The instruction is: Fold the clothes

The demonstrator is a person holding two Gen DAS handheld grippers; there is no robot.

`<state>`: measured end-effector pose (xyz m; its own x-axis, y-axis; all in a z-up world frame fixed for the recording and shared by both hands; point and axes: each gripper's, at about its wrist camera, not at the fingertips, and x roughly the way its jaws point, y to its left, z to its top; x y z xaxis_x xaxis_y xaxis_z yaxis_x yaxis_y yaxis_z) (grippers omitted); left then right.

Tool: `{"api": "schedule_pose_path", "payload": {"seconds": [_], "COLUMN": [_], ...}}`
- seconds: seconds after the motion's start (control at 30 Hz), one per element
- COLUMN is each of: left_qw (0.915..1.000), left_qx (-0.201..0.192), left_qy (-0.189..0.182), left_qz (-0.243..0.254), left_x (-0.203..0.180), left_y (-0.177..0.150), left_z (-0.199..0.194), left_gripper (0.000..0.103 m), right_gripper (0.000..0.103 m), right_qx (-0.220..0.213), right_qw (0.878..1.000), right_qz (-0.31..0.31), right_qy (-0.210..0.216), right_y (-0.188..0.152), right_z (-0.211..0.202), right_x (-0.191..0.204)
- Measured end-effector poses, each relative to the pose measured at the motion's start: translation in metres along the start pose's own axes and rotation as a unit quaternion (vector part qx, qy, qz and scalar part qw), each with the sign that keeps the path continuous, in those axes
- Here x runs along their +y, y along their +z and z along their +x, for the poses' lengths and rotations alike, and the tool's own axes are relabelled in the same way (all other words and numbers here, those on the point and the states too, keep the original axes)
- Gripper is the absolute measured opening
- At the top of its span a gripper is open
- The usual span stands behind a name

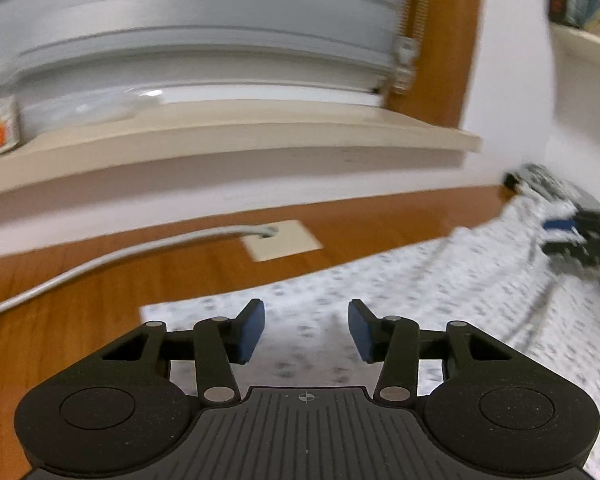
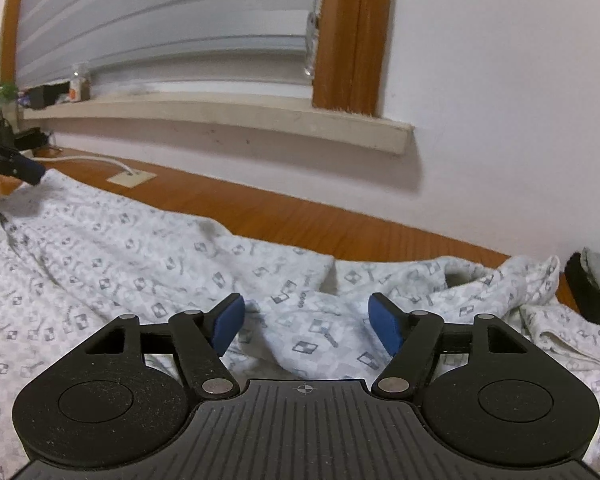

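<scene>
A white garment with a small grey print (image 2: 140, 248) lies spread and wrinkled on a wooden table (image 2: 300, 216). In the right wrist view my right gripper (image 2: 307, 320) stands open just above a rumpled part of it, and nothing is pinched between the blue pads. A bunched sleeve or collar (image 2: 480, 280) lies to its right. My left gripper (image 1: 306, 328) is open over the cloth's near corner (image 1: 204, 308), which is blurred. The left gripper (image 2: 20, 168) also shows far left at the garment's edge. The right gripper (image 1: 572, 236) appears blurred at the garment's far right.
A grey cable (image 1: 100, 264) runs across the table to a beige socket plate (image 1: 282, 240). Behind it are a wall and a window sill (image 2: 220, 112) with a small jar (image 2: 80, 80). A dark and grey item (image 2: 596, 288) lies at the right edge.
</scene>
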<state>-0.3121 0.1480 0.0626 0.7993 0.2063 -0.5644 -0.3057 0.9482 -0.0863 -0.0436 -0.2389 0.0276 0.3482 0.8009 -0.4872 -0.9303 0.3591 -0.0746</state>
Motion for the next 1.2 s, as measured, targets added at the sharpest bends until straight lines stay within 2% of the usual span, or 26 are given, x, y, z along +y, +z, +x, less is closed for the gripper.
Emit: {"api": "schedule_pose_path", "payload": {"seconds": [0.17, 0.27, 0.3, 0.37, 0.47, 0.6, 0.67, 0.83, 0.9, 0.93, 0.97, 1.07, 1.2], "left_qw": [0.9997, 0.9995, 0.9995, 0.9991, 0.9983, 0.9971, 0.9964, 0.9958, 0.9957, 0.9957, 0.9956, 0.995, 0.9953], "left_qx": [0.004, -0.001, -0.003, -0.01, -0.013, -0.005, 0.021, 0.023, 0.024, 0.024, 0.024, 0.023, 0.023], "left_qy": [-0.012, -0.019, -0.026, -0.037, -0.053, -0.075, -0.082, -0.088, -0.089, -0.089, -0.09, -0.093, -0.091], "left_qz": [0.018, 0.023, 0.02, 0.02, 0.018, 0.011, -0.004, -0.013, -0.008, -0.009, -0.012, -0.026, -0.024], "left_x": [-0.018, -0.023, -0.023, -0.024, -0.023, -0.019, -0.015, -0.012, -0.014, -0.014, -0.012, -0.008, -0.009], "left_y": [0.008, 0.021, 0.026, 0.034, 0.038, 0.029, 0.028, 0.029, 0.029, 0.028, 0.028, 0.027, 0.027], "left_z": [0.017, 0.04, 0.048, 0.061, 0.079, 0.098, 0.106, 0.108, 0.108, 0.107, 0.107, 0.107, 0.108], "left_gripper": [0.057, 0.058, 0.063, 0.068, 0.068, 0.071, 0.071, 0.076, 0.077, 0.077, 0.077, 0.078, 0.079], "right_gripper": [0.068, 0.069, 0.069, 0.069, 0.069, 0.069, 0.069, 0.068, 0.054, 0.038, 0.014, 0.008, 0.008], "right_qx": [-0.004, -0.01, -0.007, 0.0, 0.019, 0.049, 0.057, 0.103, 0.117, 0.116, 0.112, 0.088, 0.065], "right_qw": [1.0, 0.998, 0.996, 0.991, 0.981, 0.983, 0.983, 0.98, 0.979, 0.979, 0.978, 0.976, 0.969], "right_qz": [0.013, 0.028, 0.039, 0.06, 0.089, 0.112, 0.12, 0.107, 0.094, 0.098, 0.105, 0.095, 0.057], "right_qy": [-0.011, -0.058, -0.078, -0.118, -0.169, -0.137, -0.124, -0.135, -0.142, -0.139, -0.143, -0.173, -0.231], "right_y": [0.004, 0.011, 0.012, 0.014, 0.013, 0.007, 0.007, 0.007, 0.008, 0.008, 0.01, 0.025, 0.055], "right_z": [-0.019, -0.036, -0.038, -0.041, -0.036, -0.02, -0.01, 0.017, 0.024, 0.023, 0.019, -0.007, -0.062], "right_x": [-0.013, -0.039, -0.052, -0.078, -0.121, -0.15, -0.153, -0.152, -0.152, -0.153, -0.154, -0.148, -0.131]}}
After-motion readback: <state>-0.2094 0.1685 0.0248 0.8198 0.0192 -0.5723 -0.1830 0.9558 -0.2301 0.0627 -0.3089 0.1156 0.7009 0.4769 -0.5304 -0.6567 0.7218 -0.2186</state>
